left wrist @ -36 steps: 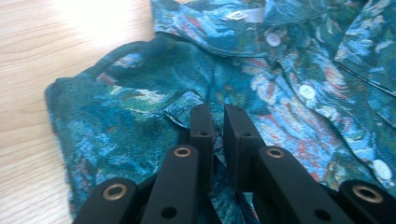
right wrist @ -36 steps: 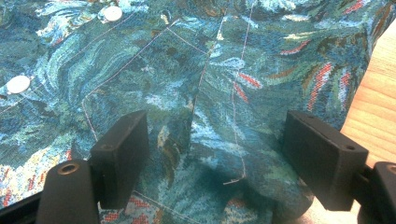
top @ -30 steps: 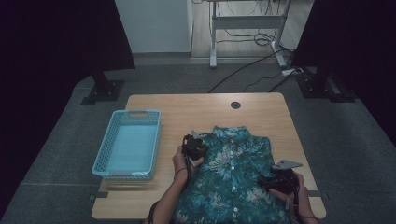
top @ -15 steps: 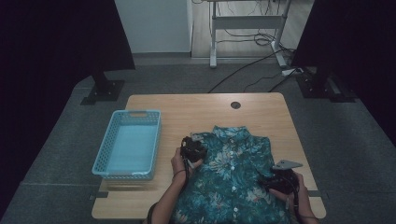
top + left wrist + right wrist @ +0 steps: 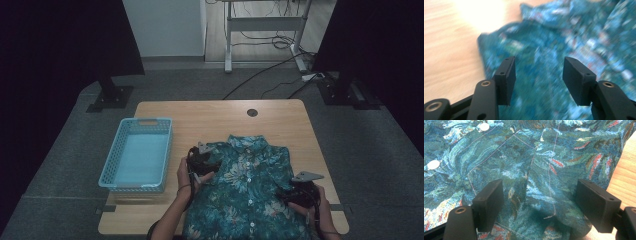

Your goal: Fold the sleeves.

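A teal floral short-sleeved shirt (image 5: 250, 185) lies flat and buttoned on the wooden table (image 5: 210, 120), collar pointing away from me. My left gripper (image 5: 202, 162) hovers at the shirt's left shoulder edge. Its jaws have just been opening, and in the left gripper view the left gripper (image 5: 539, 62) stands open over the blurred shirt (image 5: 564, 37) with nothing pinched. My right gripper (image 5: 295, 192) rests low on the shirt's right side. In the right gripper view the right gripper (image 5: 539, 187) is spread wide, and a raised fold of the shirt (image 5: 524, 157) lies loose between the pads.
A light blue plastic basket (image 5: 147, 121) stands on the left part of the table, close to my left hand. A round cable hole (image 5: 252, 112) sits near the far edge. Black stands and cables are on the floor behind the table.
The left gripper's jaws have opened off the shirt's left shoulder edge, and that hand has drifted slightly left and toward me. The right gripper has stayed put.
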A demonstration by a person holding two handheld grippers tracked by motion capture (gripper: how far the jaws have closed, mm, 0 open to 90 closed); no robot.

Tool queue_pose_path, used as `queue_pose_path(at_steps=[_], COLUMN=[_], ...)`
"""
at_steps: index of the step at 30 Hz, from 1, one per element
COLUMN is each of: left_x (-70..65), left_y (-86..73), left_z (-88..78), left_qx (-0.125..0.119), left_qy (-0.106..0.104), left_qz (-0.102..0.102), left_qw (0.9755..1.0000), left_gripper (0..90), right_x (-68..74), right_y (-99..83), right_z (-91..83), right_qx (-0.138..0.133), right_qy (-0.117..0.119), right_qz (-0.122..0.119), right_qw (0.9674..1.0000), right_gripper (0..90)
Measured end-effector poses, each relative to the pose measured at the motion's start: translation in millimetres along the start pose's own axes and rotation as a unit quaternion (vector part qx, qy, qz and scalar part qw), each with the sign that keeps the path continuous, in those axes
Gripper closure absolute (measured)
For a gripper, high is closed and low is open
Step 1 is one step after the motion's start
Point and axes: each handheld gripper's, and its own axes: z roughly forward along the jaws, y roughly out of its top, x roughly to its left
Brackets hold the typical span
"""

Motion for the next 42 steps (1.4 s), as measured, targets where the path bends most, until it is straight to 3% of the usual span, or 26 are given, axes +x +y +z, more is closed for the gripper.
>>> queue_pose_path(at_steps=[7,12,20,28,30,36,42], left_x=[9.4,12.4,10.0,15.7,15.9,16.7,21.9], left_y=[-19.6,-22.8,-22.6,-28.8,-29.4,-34.1,-44.9], left_z=[2.1,6.2,12.8,11.2,10.8,6.1,-6.7], left_qx=[0.011,0.02,0.027,0.005,0.004,0.002,0.003], left_qy=[0.006,0.009,0.03,0.042,0.043,0.052,0.055], left_qz=[-0.016,-0.019,0.009,0.002,0.001,-0.003,-0.006], left_qw=[0.9998,0.9996,0.9991,0.9991,0.9991,0.9986,0.9985], left_gripper=[43.4,43.3,44.7,49.0,48.9,49.4,49.9], right_x=[-0.9,-3.6,-23.6,-40.5,-40.4,-33.1,-13.9], right_y=[8.3,25.6,49.9,47.4,45.5,42.3,40.4], right_z=[-6.3,-0.9,15.4,36.2,36.0,38.6,41.3], right_qx=[-0.027,-0.027,-0.004,0.021,0.011,-0.002,-0.006], right_qy=[0.02,0.018,0.018,-0.002,-0.003,-0.018,-0.028], right_qz=[0.014,0.002,0.013,0.027,0.033,0.02,-0.001], right_qw=[0.9993,0.9995,0.9997,0.9994,0.9994,0.9996,0.9996], right_gripper=[22.9,22.9,22.9,23.3,23.4,23.2,23.1])
